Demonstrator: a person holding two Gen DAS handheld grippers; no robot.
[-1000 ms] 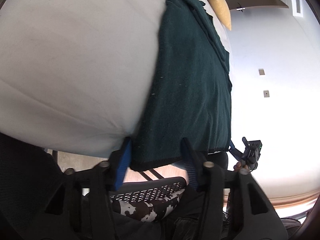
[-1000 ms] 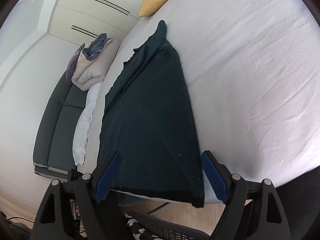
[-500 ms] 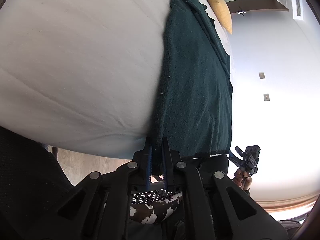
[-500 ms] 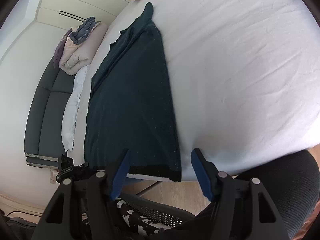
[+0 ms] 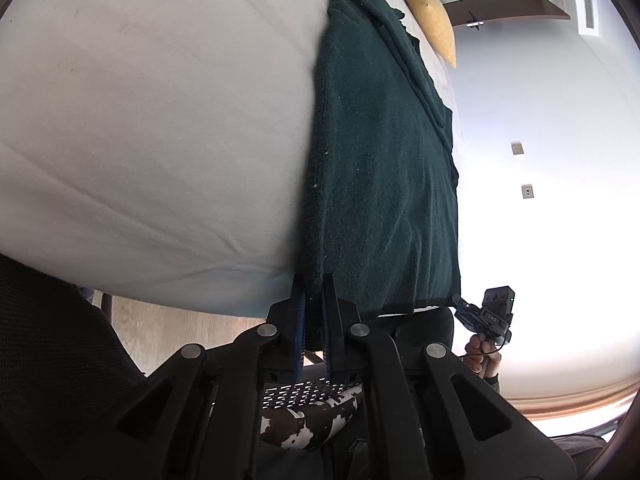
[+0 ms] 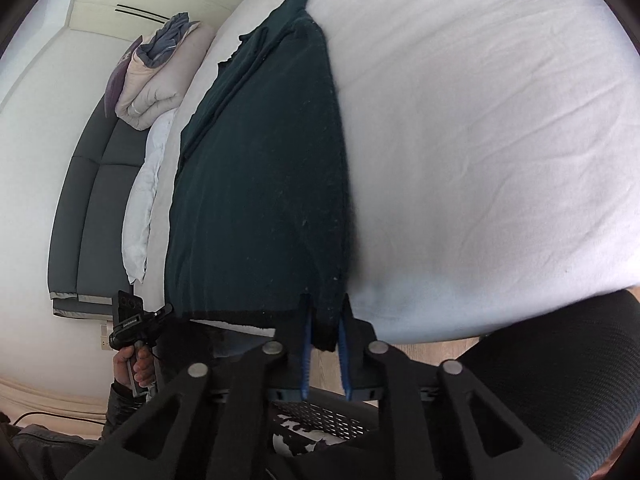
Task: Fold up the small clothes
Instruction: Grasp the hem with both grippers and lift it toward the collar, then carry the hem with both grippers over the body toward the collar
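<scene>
A dark green garment [image 5: 380, 168] lies flat and lengthwise on the white bed [image 5: 152, 120], its hem hanging over the near edge. My left gripper [image 5: 313, 292] is shut on the hem's left corner. In the right wrist view the same garment [image 6: 256, 176] stretches away from me, and my right gripper [image 6: 324, 320] is shut on the hem's right corner. Each gripper shows in the other's view: the right one in the left wrist view [image 5: 486, 312], the left one in the right wrist view [image 6: 136, 320].
A yellow pillow [image 5: 430, 28] lies at the far end of the bed. A folded duvet [image 6: 160, 76] and a grey sofa [image 6: 88, 200] stand beyond the bed's left side. A black mesh chair [image 6: 560, 380] is below the bed edge, over wooden floor [image 5: 180, 336].
Both grippers moved in to the hem and closed on it: the left on the left corner first, then the right on the right corner.
</scene>
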